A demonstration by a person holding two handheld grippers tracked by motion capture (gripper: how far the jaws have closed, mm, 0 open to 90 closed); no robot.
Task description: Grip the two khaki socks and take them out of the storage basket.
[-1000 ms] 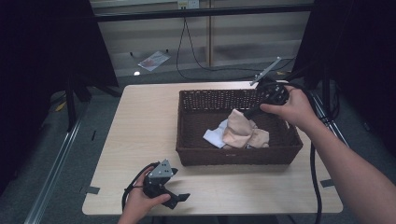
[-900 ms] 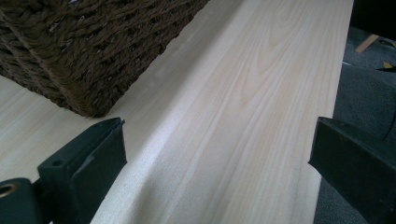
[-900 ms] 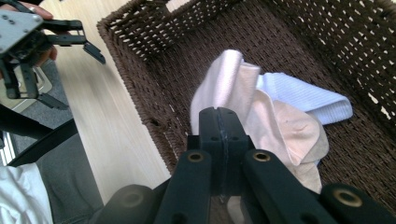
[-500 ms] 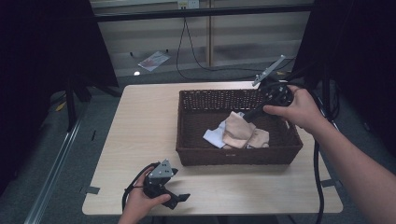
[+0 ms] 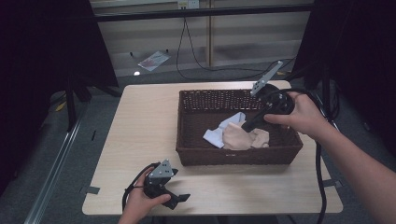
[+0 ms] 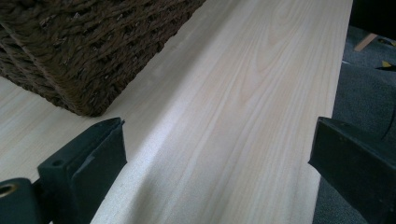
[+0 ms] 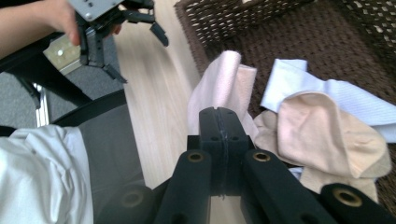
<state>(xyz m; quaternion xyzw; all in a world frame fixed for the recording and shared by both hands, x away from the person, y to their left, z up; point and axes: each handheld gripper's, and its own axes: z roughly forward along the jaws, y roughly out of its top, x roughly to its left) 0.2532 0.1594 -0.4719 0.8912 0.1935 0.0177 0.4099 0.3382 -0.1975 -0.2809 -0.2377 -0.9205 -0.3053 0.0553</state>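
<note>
Jaws first: your right gripper (image 7: 218,122) has its two black jaws pressed flat together, and a pale pink cloth (image 7: 224,88) rises just past their tips, so you appear to be pinching that cloth, though the exact contact is hidden behind the jaws. Your left gripper (image 6: 215,154) has its jaws spread wide, with bare tabletop between them and nothing held.

Your wooden table (image 5: 140,126) carries a dark woven basket (image 5: 224,156) on its right half. Your right hand (image 5: 303,114) reaches over the basket's right rim, and the gripper's jaws angle down into it toward the clothes. Inside the basket lie a beige cloth (image 5: 243,137), crumpled near the middle, and a white cloth (image 5: 219,133) partly under it, to its left. In the right gripper view the beige piece (image 7: 327,135) overlaps the white one (image 7: 327,93), and the pink cloth stands up beside them against the basket's near wall.

Your left hand (image 5: 140,203) rests at the table's near edge, well apart from the basket's front-left corner, which shows in the left gripper view (image 6: 84,51) just beyond the left jaw.
</note>
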